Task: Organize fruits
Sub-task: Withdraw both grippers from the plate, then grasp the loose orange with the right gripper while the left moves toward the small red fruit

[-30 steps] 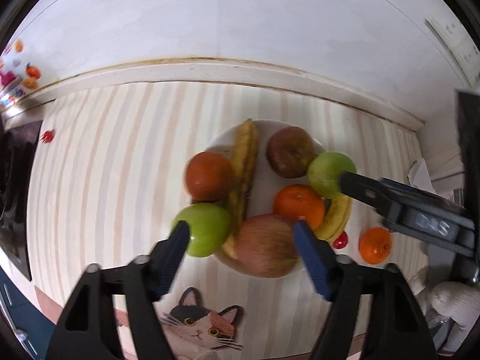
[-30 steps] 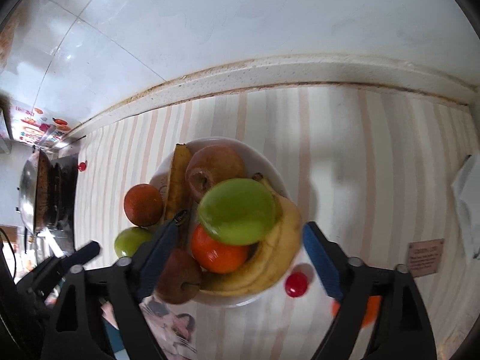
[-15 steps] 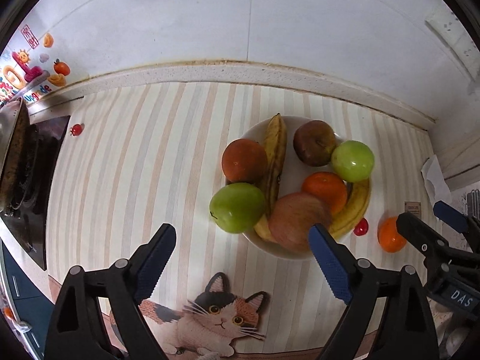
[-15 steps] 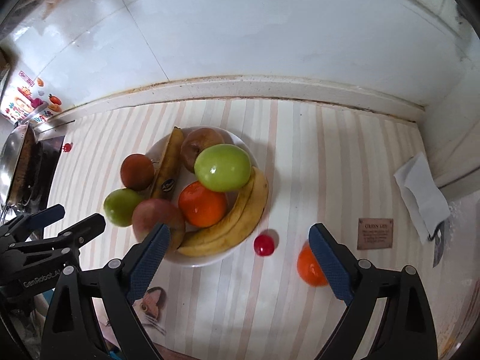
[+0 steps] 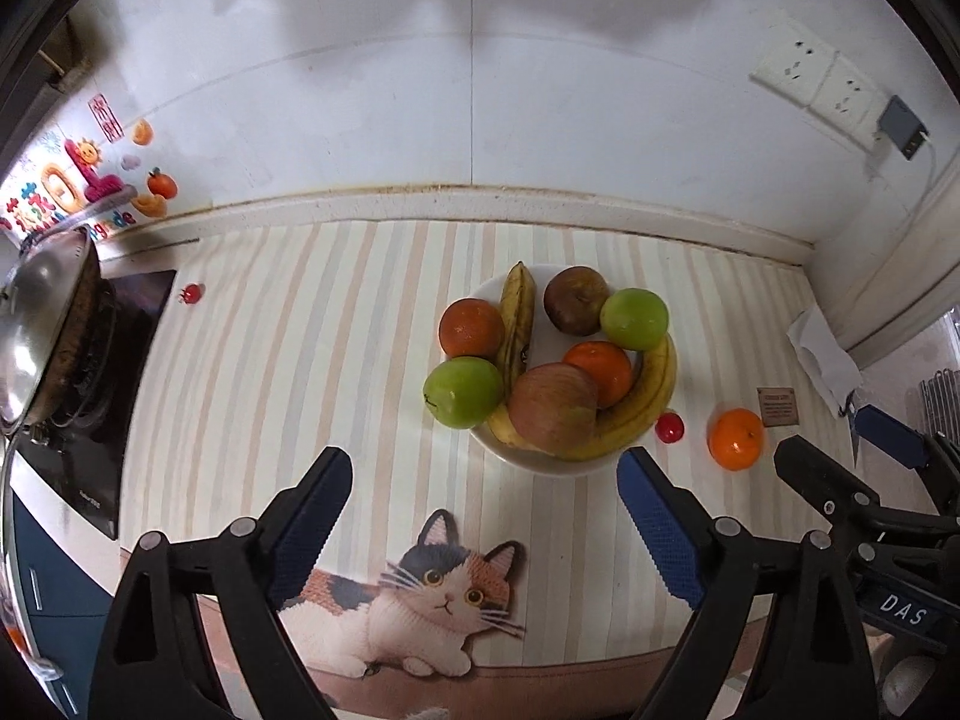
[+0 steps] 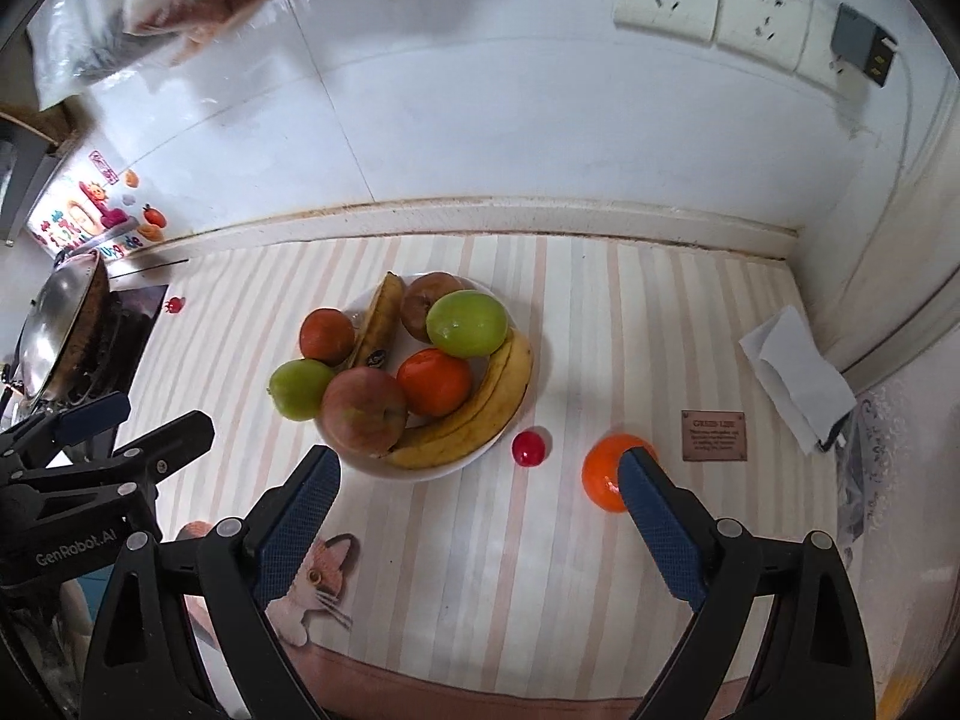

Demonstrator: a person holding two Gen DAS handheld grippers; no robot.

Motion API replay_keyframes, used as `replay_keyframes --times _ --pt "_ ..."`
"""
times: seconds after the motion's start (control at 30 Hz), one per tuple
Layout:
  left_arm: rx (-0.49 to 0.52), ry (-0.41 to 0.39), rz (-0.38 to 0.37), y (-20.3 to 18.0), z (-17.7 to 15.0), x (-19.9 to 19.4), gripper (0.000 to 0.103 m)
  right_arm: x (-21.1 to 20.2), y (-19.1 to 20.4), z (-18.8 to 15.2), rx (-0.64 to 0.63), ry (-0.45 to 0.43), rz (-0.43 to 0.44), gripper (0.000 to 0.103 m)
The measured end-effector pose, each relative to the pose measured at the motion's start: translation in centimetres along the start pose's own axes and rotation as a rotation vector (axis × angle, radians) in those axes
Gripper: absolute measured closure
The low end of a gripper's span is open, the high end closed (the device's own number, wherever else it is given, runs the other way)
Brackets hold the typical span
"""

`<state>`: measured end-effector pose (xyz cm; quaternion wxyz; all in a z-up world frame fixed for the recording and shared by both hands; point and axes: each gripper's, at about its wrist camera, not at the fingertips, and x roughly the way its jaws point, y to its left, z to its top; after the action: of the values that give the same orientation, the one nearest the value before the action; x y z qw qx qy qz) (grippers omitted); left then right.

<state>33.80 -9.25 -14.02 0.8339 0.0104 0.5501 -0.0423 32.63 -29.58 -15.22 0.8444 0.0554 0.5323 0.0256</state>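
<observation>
A white plate (image 5: 540,463) (image 6: 432,471) on the striped counter holds two green apples (image 5: 463,384) (image 6: 468,324), a red apple (image 5: 555,408), a dark apple (image 5: 575,300), two oranges (image 5: 598,373) and two bananas (image 5: 630,420). A loose orange (image 5: 735,438) (image 6: 603,468) and a small red ball (image 5: 669,427) (image 6: 529,447) lie to the plate's right. My left gripper (image 5: 486,468) (image 6: 162,414) hangs open above the plate's near side, holding nothing. My right gripper (image 6: 480,462) (image 5: 831,438) is open too; its right finger covers part of the loose orange.
A stove with a metal wok (image 5: 48,330) stands at the left edge. A cat picture (image 5: 432,594) marks the counter's front edge. A folded tissue (image 5: 822,354) and a small brown plaque (image 5: 777,407) lie at the right. Tiled wall with sockets (image 5: 804,72) closes the back.
Both grippers have risen and drawn back from the plate, so the fruit looks smaller and farther off. The left jaws spread a little wider. The fruit has not moved.
</observation>
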Motion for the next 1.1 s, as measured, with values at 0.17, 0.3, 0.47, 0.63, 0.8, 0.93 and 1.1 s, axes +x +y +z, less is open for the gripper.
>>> replay_keyframes --times 0.17,0.3,0.47,0.63,0.8,0.93,1.1 --pt "0.020 -0.020 -0.014 -0.1 -1.2 -2.5 0.012 -3.1 0.6 -1.3 -0.001 -0.037 0.020 0.007" --pt "0.035 -0.002 -0.031 -0.3 -2.0 -3.7 0.012 -4.7 1.0 -2.2 -0.002 -0.041 0.040 0.007" --pt "0.044 0.012 -0.036 -0.4 -3.2 -4.6 0.012 -6.1 1.0 -3.2 0.006 -0.050 0.042 0.007" --pt "0.041 0.024 -0.043 -0.7 -3.8 -4.5 0.012 -6.5 0.6 -3.5 0.023 -0.051 0.045 0.007" --pt "0.036 0.023 -0.045 -1.0 -3.7 -4.0 0.012 -5.7 -0.2 -3.5 0.059 -0.033 0.087 0.007" --pt "0.077 -0.003 0.014 -2.3 -3.0 -3.0 0.012 -3.5 -3.0 -3.9 0.141 -0.004 0.100 0.007" --pt "0.177 0.008 0.078 -5.0 -0.9 0.0 0.012 0.6 -8.4 -4.9 0.259 0.055 0.055 0.007"
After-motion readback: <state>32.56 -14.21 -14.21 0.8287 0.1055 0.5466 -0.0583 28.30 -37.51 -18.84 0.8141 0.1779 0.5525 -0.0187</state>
